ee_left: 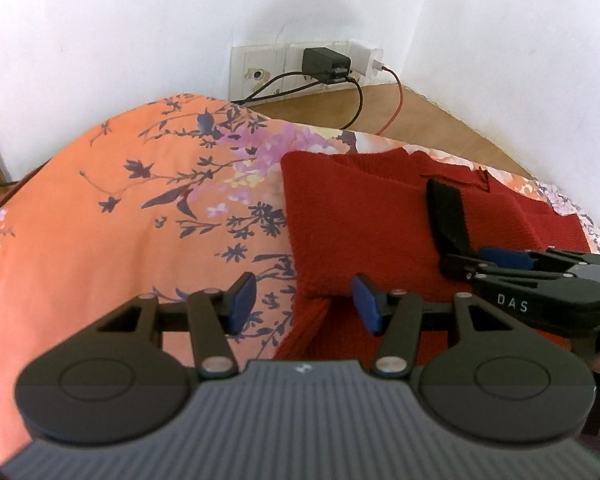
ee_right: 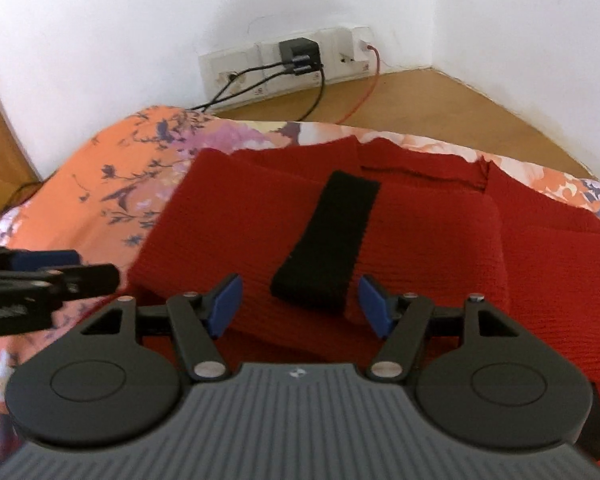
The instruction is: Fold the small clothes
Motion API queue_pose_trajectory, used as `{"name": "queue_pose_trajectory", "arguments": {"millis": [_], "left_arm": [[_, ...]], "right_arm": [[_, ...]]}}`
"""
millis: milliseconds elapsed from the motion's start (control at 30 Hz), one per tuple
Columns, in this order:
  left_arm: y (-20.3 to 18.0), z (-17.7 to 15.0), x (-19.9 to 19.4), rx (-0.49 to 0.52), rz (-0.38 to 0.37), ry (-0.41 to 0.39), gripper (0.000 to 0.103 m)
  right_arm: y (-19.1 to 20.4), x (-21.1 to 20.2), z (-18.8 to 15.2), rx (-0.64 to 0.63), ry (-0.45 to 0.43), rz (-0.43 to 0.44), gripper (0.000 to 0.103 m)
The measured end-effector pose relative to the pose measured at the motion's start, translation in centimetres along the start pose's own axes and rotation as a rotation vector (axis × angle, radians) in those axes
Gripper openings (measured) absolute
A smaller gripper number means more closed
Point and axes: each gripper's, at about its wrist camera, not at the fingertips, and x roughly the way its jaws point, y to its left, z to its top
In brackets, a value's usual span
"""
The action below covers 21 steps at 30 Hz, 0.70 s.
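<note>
Floral bedsheet point(ee_left: 100, 208) under everything. Red knit garment point(ee_right: 228, 220) lies part-folded on it, black cuff point(ee_right: 332, 236) on top. My left gripper point(ee_left: 304, 300) is spread at its near-left corner, my right gripper point(ee_right: 300, 300) spread straddling the cuff. Judgement: pinch the near edge evenly, lift low, fold away.

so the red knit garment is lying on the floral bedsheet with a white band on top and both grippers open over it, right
Not quite: the band is black, not white, as the right wrist view shows. The rest holds: the red knit garment lies on the floral bedsheet, with the left gripper and the right gripper open over it.
</note>
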Motion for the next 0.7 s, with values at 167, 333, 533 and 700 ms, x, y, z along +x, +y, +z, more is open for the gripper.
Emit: {"name": "queue_pose_trajectory", "arguments": {"millis": [167, 333, 533, 700], "left_arm": [[-0.8, 0.4, 0.4, 0.01, -0.011, -0.003, 0.055], [-2.0, 0.8, 1.3, 0.029, -0.032, -0.008, 0.055], [-3.9, 1.1, 2.4, 0.065, -0.055, -0.012, 0.055], [-5.1, 0.9, 3.6, 0.082, -0.058, -0.002, 0.055]], "right_arm": [[-0.9, -0.6, -0.3, 0.006, -0.035, -0.047, 0.02], [-3.7, -3.4, 0.5, 0.103, -0.121, -0.013, 0.015], [-7.3, -7.7, 1.3, 0.149, -0.244, -0.071, 0.014], [-11.1, -9.5, 0.8, 0.215, -0.275, -0.127, 0.014]]}}
